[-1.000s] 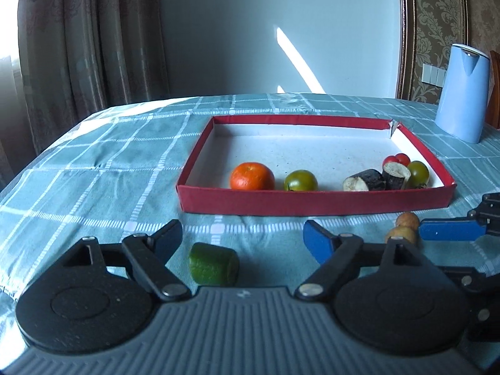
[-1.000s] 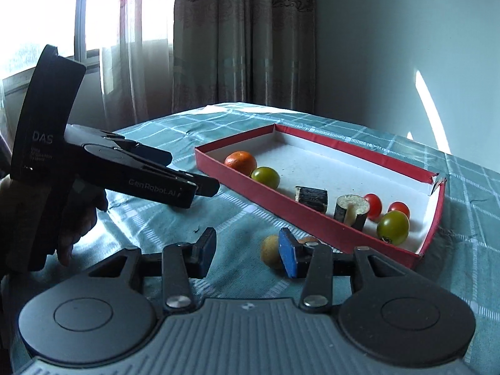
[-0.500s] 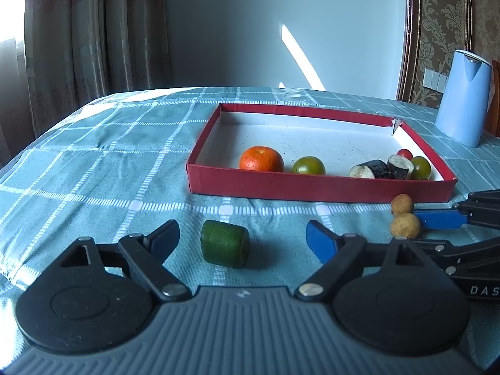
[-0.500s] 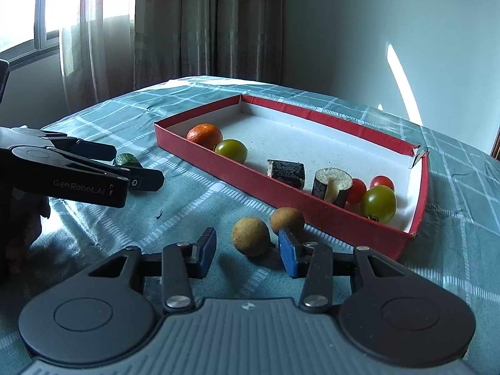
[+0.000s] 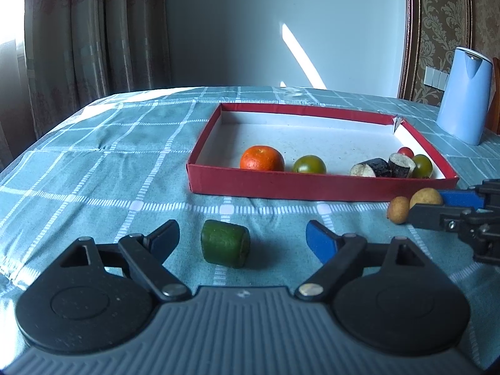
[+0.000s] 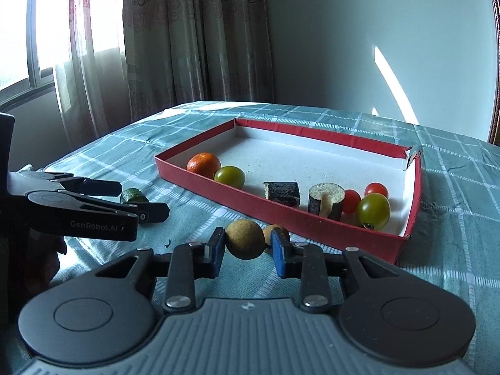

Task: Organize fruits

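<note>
Two small brown round fruits lie on the checked cloth in front of the red tray (image 6: 250, 197). The nearer brown fruit (image 6: 245, 239) sits between the pads of my right gripper (image 6: 245, 245), whose jaws are closing and press on it. The other brown fruit (image 6: 276, 229) rests just behind the blue pad. A green cucumber piece (image 5: 225, 247) lies between the wide-apart fingers of my open left gripper (image 5: 240, 232), untouched. The tray (image 5: 312, 184) holds an orange (image 5: 262, 162), two green tomatoes, two dark aubergine pieces and red cherry tomatoes.
A light blue kettle (image 5: 465, 93) stands at the table's far right. Curtains and a window lie beyond the left table edge. A hand (image 6: 37, 262) holds the left gripper (image 6: 140, 200), close to the left of the right one.
The right gripper's jaws have narrowed onto the nearer brown fruit, and its view has rolled a little. The left gripper still straddles the cucumber piece with its jaws wide.
</note>
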`<act>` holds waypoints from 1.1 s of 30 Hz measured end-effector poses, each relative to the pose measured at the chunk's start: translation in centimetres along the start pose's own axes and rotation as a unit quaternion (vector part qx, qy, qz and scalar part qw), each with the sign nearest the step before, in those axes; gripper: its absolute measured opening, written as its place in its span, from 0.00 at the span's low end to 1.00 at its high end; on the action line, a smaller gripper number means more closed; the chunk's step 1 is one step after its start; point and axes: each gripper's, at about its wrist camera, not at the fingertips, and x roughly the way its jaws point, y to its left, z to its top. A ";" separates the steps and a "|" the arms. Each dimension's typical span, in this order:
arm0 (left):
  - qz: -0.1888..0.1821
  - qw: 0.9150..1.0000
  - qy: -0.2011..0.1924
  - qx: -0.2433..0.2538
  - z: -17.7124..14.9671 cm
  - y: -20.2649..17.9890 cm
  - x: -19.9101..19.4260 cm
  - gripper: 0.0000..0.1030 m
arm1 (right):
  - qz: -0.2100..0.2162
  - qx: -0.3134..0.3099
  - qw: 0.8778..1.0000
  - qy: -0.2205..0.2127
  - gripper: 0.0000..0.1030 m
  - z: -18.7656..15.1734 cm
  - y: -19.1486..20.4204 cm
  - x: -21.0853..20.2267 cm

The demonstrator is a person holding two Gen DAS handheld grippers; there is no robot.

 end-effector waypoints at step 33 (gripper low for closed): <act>-0.055 0.994 0.040 0.085 1.9 -13.4 4.0 0.39 | -0.056 0.093 0.989 -0.103 0.30 4.4 -8.9 -1.7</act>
